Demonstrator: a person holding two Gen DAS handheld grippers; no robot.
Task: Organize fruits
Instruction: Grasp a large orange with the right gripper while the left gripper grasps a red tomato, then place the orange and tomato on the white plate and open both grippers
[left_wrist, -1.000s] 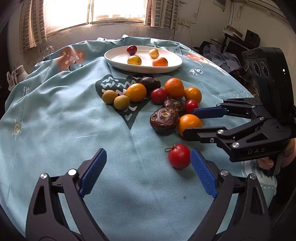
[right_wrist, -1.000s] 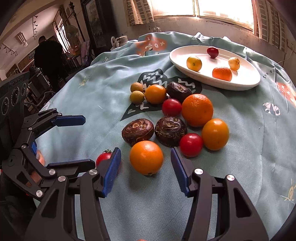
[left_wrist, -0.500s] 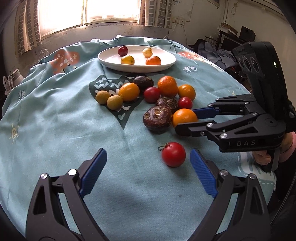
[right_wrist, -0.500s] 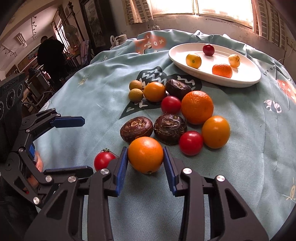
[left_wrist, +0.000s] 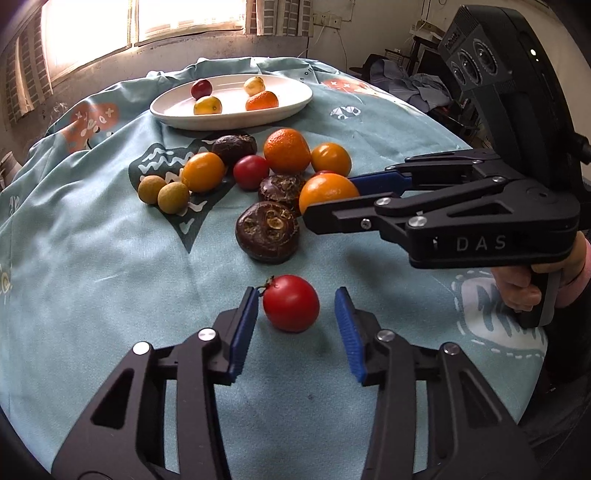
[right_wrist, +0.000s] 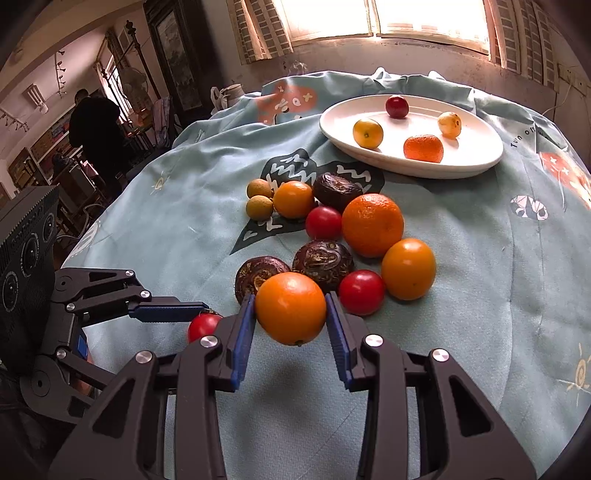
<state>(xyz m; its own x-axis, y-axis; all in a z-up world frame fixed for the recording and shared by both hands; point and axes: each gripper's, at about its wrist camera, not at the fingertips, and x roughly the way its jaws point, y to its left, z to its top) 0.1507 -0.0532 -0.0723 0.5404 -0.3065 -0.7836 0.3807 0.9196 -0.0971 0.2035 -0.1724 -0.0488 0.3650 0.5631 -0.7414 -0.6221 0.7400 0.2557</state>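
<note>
A red tomato (left_wrist: 291, 308) lies on the teal cloth between the blue pads of my left gripper (left_wrist: 295, 332). Its jaws are closing: the left pad is at the stem and a gap shows on the right side. My right gripper (right_wrist: 290, 332) is shut on an orange (right_wrist: 290, 308), held slightly above the cloth with its shadow below. The left wrist view shows that orange (left_wrist: 327, 190) in the right gripper (left_wrist: 332, 201) beside the fruit pile. A white oval plate (left_wrist: 295, 107) at the back holds several small fruits.
The pile (right_wrist: 371, 225) behind the grippers holds oranges, red tomatoes, dark brown wrinkled fruits (left_wrist: 267, 230) and two small tan fruits (left_wrist: 162, 192). A hand (left_wrist: 517, 288) grips the right handle. A person (right_wrist: 96, 136) stands far off at the left.
My left gripper moved up to the tomato and its jaws narrowed around it. My right gripper closed on the orange and raised it a little.
</note>
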